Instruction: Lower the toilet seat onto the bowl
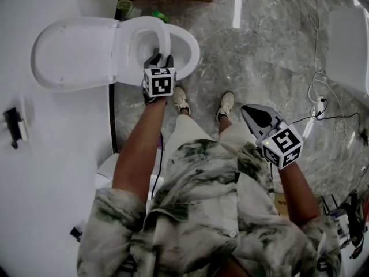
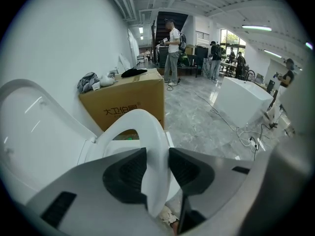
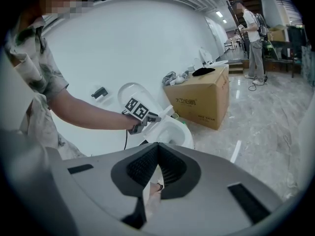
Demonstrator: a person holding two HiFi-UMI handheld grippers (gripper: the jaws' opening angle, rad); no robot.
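Note:
The white toilet seat (image 1: 163, 36) stands tilted partway over the bowl (image 1: 189, 53), while the lid (image 1: 63, 53) leans back against the wall. My left gripper (image 1: 160, 57) is shut on the seat's front rim. In the left gripper view the seat (image 2: 147, 132) fills the gap between both pads of the left gripper (image 2: 157, 166), and the lid (image 2: 34, 127) rises at the left. My right gripper (image 1: 248, 111) hangs shut and empty over the floor, well to the right of the toilet. The right gripper view shows its pads (image 3: 147, 163) meeting, with the bowl (image 3: 179, 132) beyond them.
A cardboard box (image 2: 128, 100) sits on the floor right behind the toilet. Cables and a power strip (image 1: 320, 105) trail over the marble floor at the right. My shoes (image 1: 180, 100) stand just in front of the bowl. A white tub (image 2: 241, 100) and several people (image 2: 172, 53) are farther off.

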